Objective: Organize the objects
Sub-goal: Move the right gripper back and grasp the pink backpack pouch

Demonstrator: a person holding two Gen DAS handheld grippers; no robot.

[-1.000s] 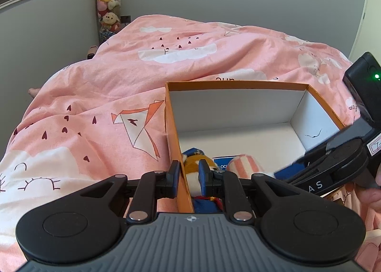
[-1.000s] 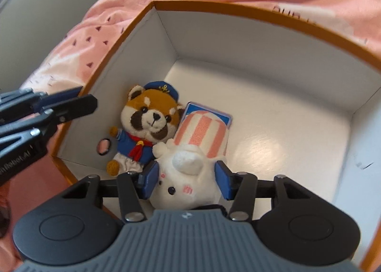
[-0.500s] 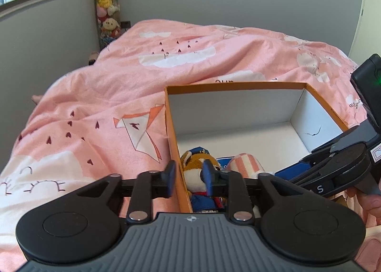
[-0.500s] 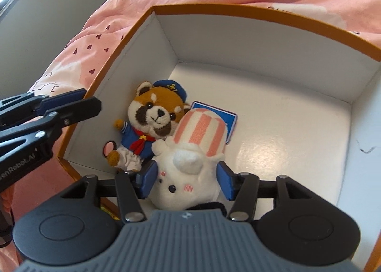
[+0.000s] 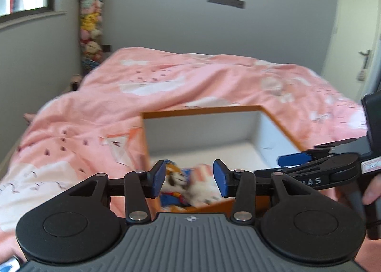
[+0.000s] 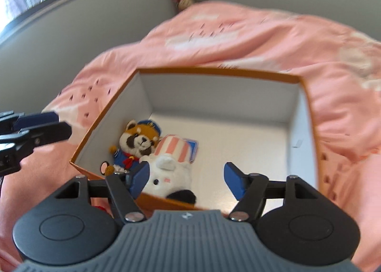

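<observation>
- The orange box (image 6: 214, 72) sits on the pink bedspread (image 6: 262, 38), its white inside open to both cameras.
- Three things lie together in the box's near-left corner: a red panda plush (image 6: 140, 138) in a blue sailor suit against the left wall, a white plush with a pink-striped hat (image 6: 169, 169) just to its right and touching it, and a flat blue card (image 6: 194, 150) partly under the hat.
- The right gripper (image 6: 187, 180) is above the box's near edge; its jaws are opening and nothing is pressed between them. The white plush lies just ahead of and below the left pad, inside the box, not gripped.
- The left gripper (image 5: 189, 178) is at the near-left corner, also with jaws opening and empty; the two plush toys show blurred through the gap, lower down in the box.
- The white plush's long axis runs from the near edge toward the far wall, hat end farther; the panda leans roughly the same way.
- The rest of the box floor, toward the right wall and far wall, is bare.
- Judgement: both toys look deposited, so the next move turns on what lies outside the box. No loose item shows on the bedspread in either view, so which hand is nearer cannot be told.
- Risk: a pad could catch the near rim.
</observation>
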